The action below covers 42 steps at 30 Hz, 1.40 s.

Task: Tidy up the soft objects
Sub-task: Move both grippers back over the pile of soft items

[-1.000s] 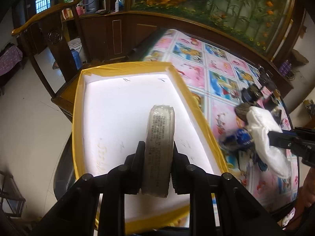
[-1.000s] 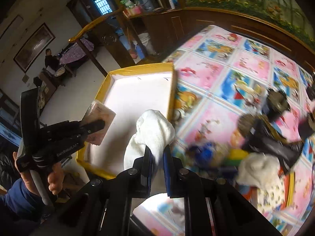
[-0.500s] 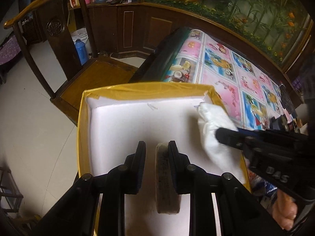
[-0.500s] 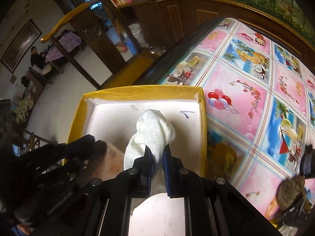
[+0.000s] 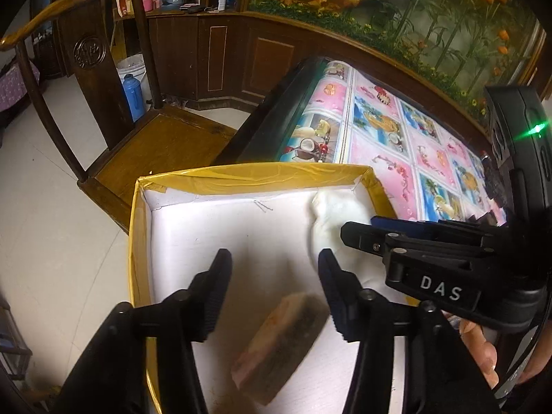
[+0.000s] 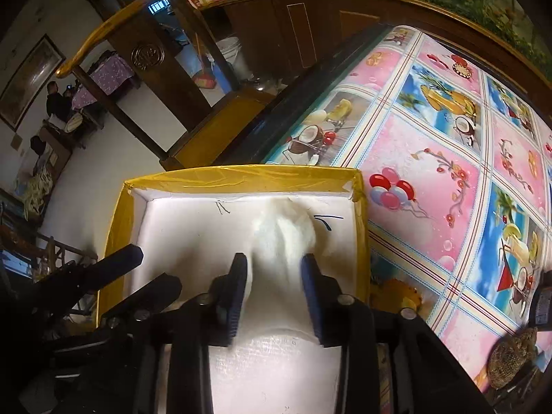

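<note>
Both grippers hang over a yellow-rimmed box (image 5: 248, 175) with a white lining (image 6: 179, 220). My left gripper (image 5: 272, 267) has its jaws opening; a small wrapped packet (image 5: 281, 343), pinkish and dark, lies blurred below them on the box floor, free of the pads. My right gripper (image 6: 274, 269) also has its jaws opening; a white cloth bundle (image 6: 284, 233) lies between and beyond its fingers in the box's far right corner, and the pads do not press it. The left wrist view shows that cloth (image 5: 336, 220) behind the right gripper's body (image 5: 438, 269).
The box sits at the corner of a table with a pink and blue picture cloth (image 6: 431, 158). A wooden chair (image 5: 145, 138) stands beyond the box over a pale floor. A brown woven object (image 6: 510, 358) lies at the table's right. A hand (image 5: 483, 352) holds the right gripper.
Both grippers moved over the box and sank, then their jaws parted. The packet dropped from the left jaws onto the box floor. The white cloth left the right jaws and rests in the box.
</note>
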Available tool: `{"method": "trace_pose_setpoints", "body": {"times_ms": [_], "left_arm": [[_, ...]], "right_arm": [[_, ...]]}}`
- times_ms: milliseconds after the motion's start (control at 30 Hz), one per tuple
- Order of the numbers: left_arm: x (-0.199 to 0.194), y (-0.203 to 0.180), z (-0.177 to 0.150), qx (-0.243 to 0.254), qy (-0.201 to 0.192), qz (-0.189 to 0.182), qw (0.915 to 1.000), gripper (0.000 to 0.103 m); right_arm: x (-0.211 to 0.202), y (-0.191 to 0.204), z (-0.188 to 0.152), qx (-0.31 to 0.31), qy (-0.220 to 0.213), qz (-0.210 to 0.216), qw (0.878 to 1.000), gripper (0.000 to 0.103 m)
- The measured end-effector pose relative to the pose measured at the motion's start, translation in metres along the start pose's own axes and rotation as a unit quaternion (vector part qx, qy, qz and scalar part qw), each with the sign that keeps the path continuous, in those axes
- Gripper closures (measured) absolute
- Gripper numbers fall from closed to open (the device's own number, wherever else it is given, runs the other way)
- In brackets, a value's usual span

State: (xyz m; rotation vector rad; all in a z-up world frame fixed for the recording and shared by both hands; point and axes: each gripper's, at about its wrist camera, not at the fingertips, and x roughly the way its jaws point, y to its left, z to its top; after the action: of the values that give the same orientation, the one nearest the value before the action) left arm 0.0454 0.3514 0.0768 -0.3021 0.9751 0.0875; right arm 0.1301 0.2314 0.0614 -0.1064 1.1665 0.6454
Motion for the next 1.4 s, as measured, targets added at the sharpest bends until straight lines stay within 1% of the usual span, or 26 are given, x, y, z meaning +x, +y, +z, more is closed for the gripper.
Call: {"method": "trace_pose_setpoints", "body": {"times_ms": [33,100,167,233,267,333,400,500,533,633,700,733,767,833,867,900,967,1067,1100,1133,1200,1300,1333,1400], "left_arm": [[-0.002,0.001,-0.001,-0.003,-0.002,-0.003,1.0000,0.048],[-0.005,0.001,-0.002,-0.009,-0.005,-0.008,0.9999,0.048],[-0.013,0.000,-0.005,-0.013,-0.013,-0.014,0.9997,0.048],[-0.022,-0.004,-0.009,-0.010,-0.021,-0.020,0.9995,0.047],[-0.028,-0.006,-0.012,-0.009,-0.024,-0.022,0.9994,0.044],[-0.038,-0.013,-0.017,-0.003,-0.033,-0.028,0.9991,0.043],[-0.047,-0.025,-0.021,0.011,-0.038,-0.037,0.9985,0.043],[-0.066,-0.046,-0.032,0.035,-0.048,-0.071,0.9957,0.043],[-0.071,-0.054,-0.037,0.045,-0.050,-0.082,0.9943,0.043],[-0.084,-0.084,-0.056,0.079,-0.049,-0.114,0.9891,0.043],[-0.088,-0.106,-0.071,0.106,-0.043,-0.130,0.9849,0.043],[-0.089,-0.115,-0.078,0.113,-0.039,-0.136,0.9834,0.043],[-0.089,-0.126,-0.085,0.121,-0.030,-0.143,0.9819,0.043],[-0.088,-0.147,-0.100,0.129,-0.015,-0.148,0.9804,0.043],[-0.087,-0.156,-0.108,0.133,-0.008,-0.146,0.9802,0.043],[-0.083,-0.169,-0.117,0.149,0.007,-0.147,0.9778,0.043],[-0.077,-0.187,-0.131,0.160,0.028,-0.145,0.9760,0.043],[-0.063,-0.214,-0.150,0.160,0.050,-0.132,0.9769,0.043],[-0.058,-0.223,-0.153,0.163,0.054,-0.122,0.9777,0.043],[-0.055,-0.231,-0.153,0.167,0.049,-0.107,0.9789,0.043],[-0.050,-0.242,-0.144,0.174,0.034,-0.082,0.9808,0.043],[-0.032,-0.250,-0.116,0.152,0.034,-0.057,0.9861,0.043],[-0.022,-0.252,-0.106,0.149,0.036,-0.048,0.9871,0.043],[0.003,-0.253,-0.091,0.131,0.050,-0.017,0.9900,0.043]], "right_arm": [[-0.003,0.000,-0.001,-0.002,0.000,0.000,1.000,0.057],[-0.013,0.001,-0.004,-0.006,-0.005,0.002,1.000,0.055],[-0.027,0.002,-0.009,-0.010,-0.007,0.008,1.000,0.055],[-0.049,-0.001,-0.022,-0.009,-0.016,0.030,0.999,0.055],[-0.061,-0.004,-0.029,-0.007,-0.021,0.038,0.999,0.055],[-0.091,-0.012,-0.050,0.000,-0.032,0.047,0.998,0.054],[-0.127,-0.024,-0.078,0.017,-0.051,0.053,0.997,0.054],[-0.178,-0.049,-0.128,0.051,-0.077,0.043,0.995,0.054],[-0.192,-0.059,-0.148,0.070,-0.081,0.038,0.993,0.053],[-0.219,-0.095,-0.211,0.129,-0.081,-0.008,0.988,0.052],[-0.228,-0.125,-0.252,0.177,-0.075,-0.051,0.980,0.052],[-0.230,-0.141,-0.269,0.196,-0.064,-0.062,0.977,0.052],[-0.232,-0.156,-0.284,0.209,-0.052,-0.059,0.975,0.053],[-0.240,-0.187,-0.308,0.239,-0.053,-0.027,0.969,0.056],[-0.245,-0.198,-0.316,0.244,-0.058,-0.012,0.968,0.056],[-0.249,-0.207,-0.320,0.245,-0.062,-0.005,0.968,0.056],[-0.259,-0.220,-0.326,0.241,-0.072,-0.001,0.968,0.056],[-0.275,-0.236,-0.338,0.228,-0.089,0.020,0.969,0.056],[-0.278,-0.242,-0.344,0.225,-0.088,0.025,0.970,0.056],[-0.280,-0.248,-0.350,0.223,-0.085,0.027,0.971,0.056],[-0.281,-0.262,-0.359,0.224,-0.082,0.034,0.970,0.056],[-0.286,-0.281,-0.372,0.233,-0.083,0.043,0.968,0.056],[-0.289,-0.286,-0.375,0.236,-0.085,0.045,0.967,0.056],[-0.297,-0.294,-0.381,0.243,-0.094,0.043,0.965,0.056]]}}
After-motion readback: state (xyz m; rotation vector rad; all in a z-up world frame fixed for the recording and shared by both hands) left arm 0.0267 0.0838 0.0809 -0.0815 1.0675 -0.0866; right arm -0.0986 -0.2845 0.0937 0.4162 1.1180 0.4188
